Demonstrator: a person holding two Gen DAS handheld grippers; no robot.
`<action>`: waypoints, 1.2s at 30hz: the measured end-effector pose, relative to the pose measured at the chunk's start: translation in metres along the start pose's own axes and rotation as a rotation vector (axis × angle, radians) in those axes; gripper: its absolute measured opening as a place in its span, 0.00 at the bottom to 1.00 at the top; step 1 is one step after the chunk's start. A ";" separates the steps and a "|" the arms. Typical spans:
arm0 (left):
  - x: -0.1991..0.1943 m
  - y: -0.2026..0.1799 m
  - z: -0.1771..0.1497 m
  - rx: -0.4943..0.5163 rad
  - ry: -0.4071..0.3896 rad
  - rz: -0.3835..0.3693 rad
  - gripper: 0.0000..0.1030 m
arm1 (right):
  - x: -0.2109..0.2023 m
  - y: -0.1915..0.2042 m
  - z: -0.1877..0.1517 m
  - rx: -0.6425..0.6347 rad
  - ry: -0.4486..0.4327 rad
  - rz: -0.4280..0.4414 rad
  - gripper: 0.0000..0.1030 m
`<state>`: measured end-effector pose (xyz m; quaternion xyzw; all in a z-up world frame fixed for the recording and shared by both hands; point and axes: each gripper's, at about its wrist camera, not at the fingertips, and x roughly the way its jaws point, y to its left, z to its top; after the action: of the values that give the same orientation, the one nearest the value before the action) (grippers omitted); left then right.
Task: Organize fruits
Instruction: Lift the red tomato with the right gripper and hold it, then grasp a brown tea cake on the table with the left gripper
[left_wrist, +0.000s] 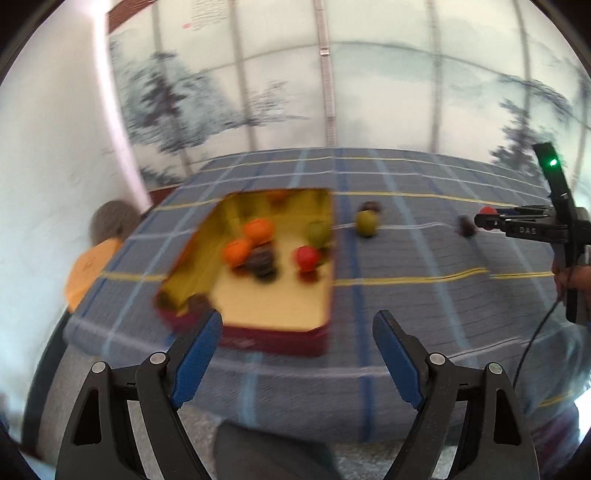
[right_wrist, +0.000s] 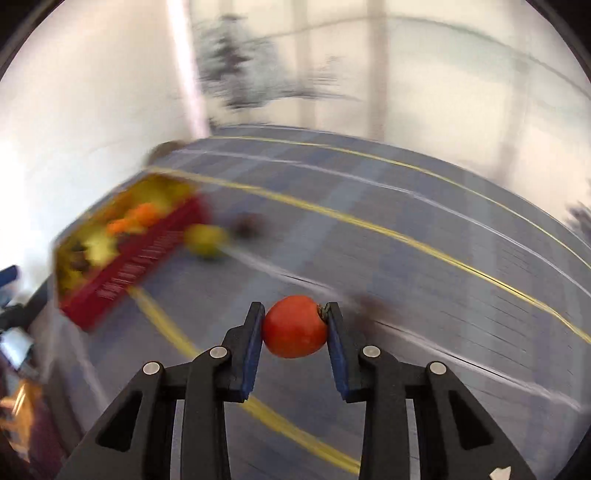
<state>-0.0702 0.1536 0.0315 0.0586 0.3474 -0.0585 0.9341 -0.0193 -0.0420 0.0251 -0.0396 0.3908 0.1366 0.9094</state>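
Red fruit (right_wrist: 294, 326): we have it pinched between the right gripper (right_wrist: 295, 325) pads, lifted clear of the cloth, stem end pressed against the right-hand pad.
Right jaws: narrowed down onto the fruit, both blue pads touching its sides.
Just past the right jaws: we see a dark blurred fruit (right_wrist: 373, 308) on the cloth, a little to the right of the held one.
Further ahead, to the left: a yellow-green fruit (right_wrist: 205, 240) lies right beside the red wall of the tin box (right_wrist: 140, 266), with another dark fruit (right_wrist: 251, 223) just behind it.
Left gripper (left_wrist: 297, 328): we hold it empty, jaws spread wide, hovering above the near edge of the box.
Ahead of the left jaws: the box's gold inside is open to us, with two orange fruits (left_wrist: 248, 242) touching, a dark piece (left_wrist: 261, 261) against them, a red fruit (left_wrist: 307, 257) and a greenish one (left_wrist: 318, 232) by the right wall.
Right of the box: the yellow-green fruit sits on the blue checked cloth (left_wrist: 406, 302), apart from the box wall.
Far right of the left jaws: our other gripper shows side-on with red between its tips, a dark fruit just below it.
Sharpness: both views are smeared, so we cannot tell the fruit kinds exactly.
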 end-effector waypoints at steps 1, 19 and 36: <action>0.004 -0.012 0.009 0.005 -0.004 -0.060 0.81 | -0.006 -0.025 -0.008 0.032 0.010 -0.049 0.30; 0.162 -0.199 0.116 0.184 0.103 -0.364 0.80 | -0.021 -0.166 -0.069 0.257 0.031 -0.094 0.30; 0.187 -0.217 0.093 0.116 0.171 -0.435 0.35 | -0.019 -0.168 -0.069 0.275 0.035 -0.044 0.31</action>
<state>0.0975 -0.0871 -0.0359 0.0404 0.4257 -0.2730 0.8617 -0.0333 -0.2192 -0.0144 0.0746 0.4205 0.0612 0.9021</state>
